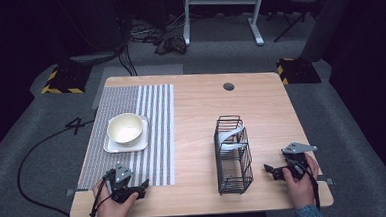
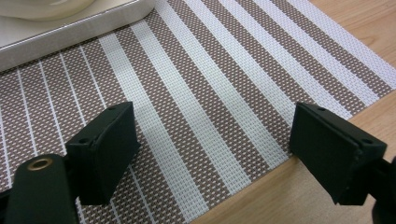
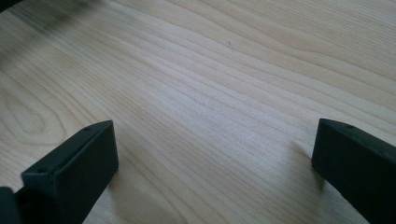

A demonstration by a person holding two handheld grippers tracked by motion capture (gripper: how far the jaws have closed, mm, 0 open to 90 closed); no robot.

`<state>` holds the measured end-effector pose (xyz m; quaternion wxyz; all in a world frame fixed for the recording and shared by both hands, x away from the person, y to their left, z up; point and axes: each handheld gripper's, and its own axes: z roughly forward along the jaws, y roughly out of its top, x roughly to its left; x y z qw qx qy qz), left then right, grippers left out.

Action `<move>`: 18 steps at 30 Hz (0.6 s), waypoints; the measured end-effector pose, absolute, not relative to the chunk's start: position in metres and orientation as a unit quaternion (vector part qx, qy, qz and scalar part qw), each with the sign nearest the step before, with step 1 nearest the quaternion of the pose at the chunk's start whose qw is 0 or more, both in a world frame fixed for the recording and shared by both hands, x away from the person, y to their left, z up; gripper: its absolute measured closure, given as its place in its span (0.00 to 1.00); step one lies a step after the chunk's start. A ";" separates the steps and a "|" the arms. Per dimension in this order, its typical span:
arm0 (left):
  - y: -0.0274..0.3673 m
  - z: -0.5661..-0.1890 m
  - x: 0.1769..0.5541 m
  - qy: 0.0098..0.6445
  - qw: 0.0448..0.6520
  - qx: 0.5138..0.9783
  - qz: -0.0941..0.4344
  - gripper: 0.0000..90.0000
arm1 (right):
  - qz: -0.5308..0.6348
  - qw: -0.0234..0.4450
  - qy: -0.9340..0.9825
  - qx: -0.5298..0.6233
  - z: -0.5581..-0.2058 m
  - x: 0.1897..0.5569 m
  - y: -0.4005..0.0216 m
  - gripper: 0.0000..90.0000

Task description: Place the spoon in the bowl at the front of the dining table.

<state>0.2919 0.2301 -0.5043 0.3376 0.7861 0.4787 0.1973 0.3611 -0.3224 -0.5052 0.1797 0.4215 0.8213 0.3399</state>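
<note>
A cream bowl (image 1: 125, 127) sits on a white square plate (image 1: 114, 145) on the striped placemat (image 1: 152, 135) at the table's left. A black wire rack (image 1: 232, 156) stands right of centre with white dishes in its far half. My left gripper (image 1: 142, 185) rests near the front edge, at the placemat's front right corner; its jaws stand wide apart over the placemat (image 2: 205, 107) with nothing between them, and the plate (image 2: 60, 35) lies ahead. My right gripper (image 1: 269, 170) rests at the front right, just right of the rack. It is open over bare wood (image 3: 210, 93).
The wooden table (image 1: 201, 108) has a round cable hole (image 1: 228, 86) near its far edge. Beyond the table stand a white frame (image 1: 223, 12) and yellow-black floor blocks (image 1: 62, 80). A black cable (image 1: 38, 161) trails on the carpet at the left.
</note>
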 end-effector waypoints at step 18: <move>0.226 -0.472 0.292 0.458 0.370 0.786 0.190 0.32 | 0.340 0.179 0.821 0.421 -0.505 0.361 -0.323 0.00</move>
